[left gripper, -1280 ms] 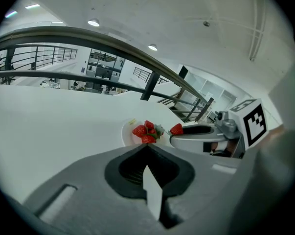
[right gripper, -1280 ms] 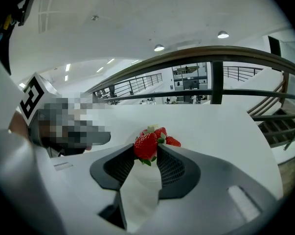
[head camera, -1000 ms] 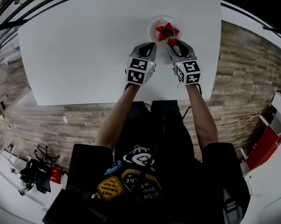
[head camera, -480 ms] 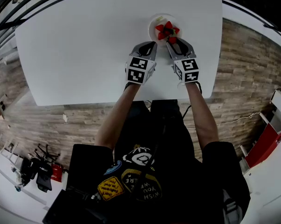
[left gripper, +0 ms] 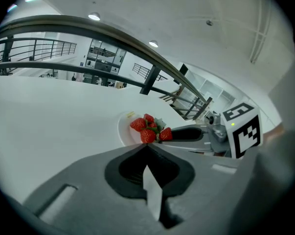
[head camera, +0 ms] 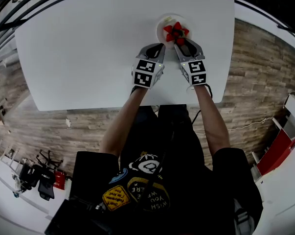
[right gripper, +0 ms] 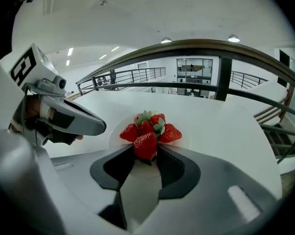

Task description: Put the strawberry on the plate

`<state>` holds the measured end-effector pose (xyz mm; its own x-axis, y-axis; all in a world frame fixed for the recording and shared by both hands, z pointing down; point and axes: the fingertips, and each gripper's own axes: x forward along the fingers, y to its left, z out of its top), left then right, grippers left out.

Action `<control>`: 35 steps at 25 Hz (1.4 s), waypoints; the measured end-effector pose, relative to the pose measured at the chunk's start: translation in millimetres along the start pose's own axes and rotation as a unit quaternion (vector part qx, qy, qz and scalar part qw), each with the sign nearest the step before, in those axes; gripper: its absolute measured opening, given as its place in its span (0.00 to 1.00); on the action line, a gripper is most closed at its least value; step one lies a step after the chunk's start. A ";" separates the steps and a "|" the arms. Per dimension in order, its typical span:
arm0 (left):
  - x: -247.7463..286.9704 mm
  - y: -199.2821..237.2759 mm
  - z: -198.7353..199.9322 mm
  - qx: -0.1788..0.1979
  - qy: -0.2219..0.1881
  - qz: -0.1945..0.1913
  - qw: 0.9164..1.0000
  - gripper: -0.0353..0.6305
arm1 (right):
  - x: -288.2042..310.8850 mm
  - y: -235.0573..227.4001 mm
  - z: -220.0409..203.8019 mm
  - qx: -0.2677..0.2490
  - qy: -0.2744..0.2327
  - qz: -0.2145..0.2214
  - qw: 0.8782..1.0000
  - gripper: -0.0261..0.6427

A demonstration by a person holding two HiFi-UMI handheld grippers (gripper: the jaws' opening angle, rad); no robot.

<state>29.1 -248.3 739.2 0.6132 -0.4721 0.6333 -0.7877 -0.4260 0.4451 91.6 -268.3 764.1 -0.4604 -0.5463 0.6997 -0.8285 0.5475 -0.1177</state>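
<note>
Along the left of the head view, the bare white table (head camera: pixel 88 48) is being shown, with a wooden floor (head camera: pixel 264 62) lying beyond its edges. Towards the middle, the left gripper (head camera: pixel 160 46) is being held low over the table, its marker cube (head camera: pixel 146 73) facing up. Its jaws are being pressed together on nothing, and in its own view their tips are meeting in a single point. It is being held just beside the near left rim of the plate (head camera: pixel 161 27).

On this small white plate a heap of strawberries (head camera: pixel 175 32) is being carried, red fruit with pale green leaves among them.

Further right, the right gripper (head camera: pixel 179 42) is being pointed down at the plate's near edge. One strawberry (right gripper: pixel 146 146) is being clamped between its jaw tips, with the dark pads pressed against both sides of the fruit. This strawberry is being held at the front of the heap, over the plate's near rim and close against the berries behind it. Its underside is being hidden by the jaws, so it cannot be said whether it is already resting on the plate. The two grippers are being held side by side, near each other but apart.
</note>
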 end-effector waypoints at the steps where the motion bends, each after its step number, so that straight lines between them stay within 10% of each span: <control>1: 0.2 0.8 -0.3 -0.001 0.000 0.000 1.000 0.06 | 0.9 -0.5 -0.4 -0.004 0.002 -0.003 1.000 0.26; 11: 5.2 -0.9 -7.8 -0.006 0.009 -0.005 1.000 0.06 | 4.6 -5.5 10.9 -0.098 0.019 -0.065 0.993 0.25; 35: -21.8 -1.8 -8.7 0.017 0.008 -0.018 1.000 0.06 | -31.2 0.8 -2.6 -0.020 -0.025 -0.089 0.996 0.28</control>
<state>16.6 -230.5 730.1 0.6394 -0.4443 0.6275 -0.7629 -0.4683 0.4457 106.2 -249.3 744.0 -0.3235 -0.6671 0.6711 -0.8853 0.4637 0.0341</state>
